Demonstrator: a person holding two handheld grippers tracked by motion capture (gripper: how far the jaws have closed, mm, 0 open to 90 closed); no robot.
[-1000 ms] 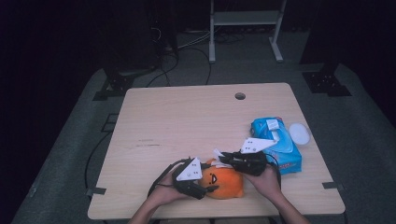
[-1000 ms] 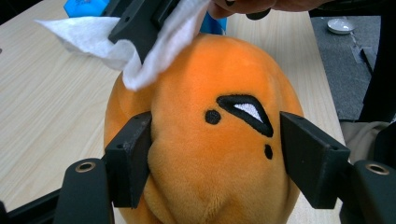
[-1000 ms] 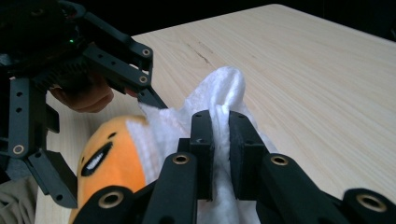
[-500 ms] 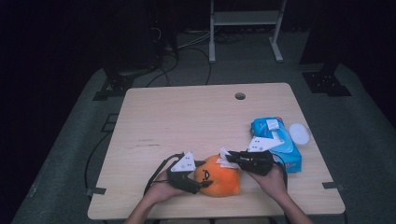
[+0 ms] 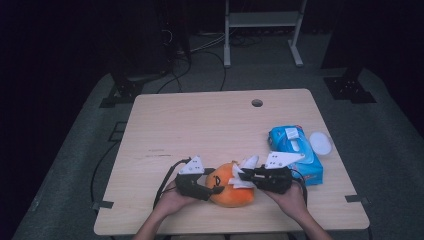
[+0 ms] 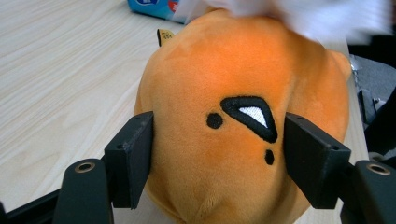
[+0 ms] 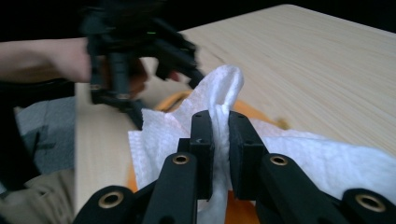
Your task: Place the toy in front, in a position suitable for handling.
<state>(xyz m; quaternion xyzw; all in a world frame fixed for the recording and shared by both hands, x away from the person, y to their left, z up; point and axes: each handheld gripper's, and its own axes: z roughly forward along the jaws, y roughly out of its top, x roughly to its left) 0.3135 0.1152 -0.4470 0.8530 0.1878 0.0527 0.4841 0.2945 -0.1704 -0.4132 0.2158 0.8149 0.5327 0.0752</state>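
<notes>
An orange plush toy [image 5: 231,194] with a black stitched face [image 6: 250,112] lies near the table's front edge. My left gripper [image 5: 212,189] comes at it from the left. In the left gripper view its pads [image 6: 135,158] press against both sides of the toy, so the left gripper [image 6: 217,154] is shut on it. My right gripper [image 5: 244,176] reaches in from the right, over the top of the toy. In the right gripper view the right gripper [image 7: 220,126] is shut on a crumpled white tissue [image 7: 224,86]. The tissue [image 5: 248,164] drapes over the toy.
A blue pack of wipes [image 5: 294,150] lies just right of my right hand, with a white round lid [image 5: 320,143] beside it. The wooden table [image 5: 210,125] has a small hole [image 5: 257,103] near its far edge. Cables and a metal stand lie on the dark floor beyond.
My left gripper and the plush toy have shifted a little to the left and away from the front edge. The right gripper has stayed over the toy with the tissue.
</notes>
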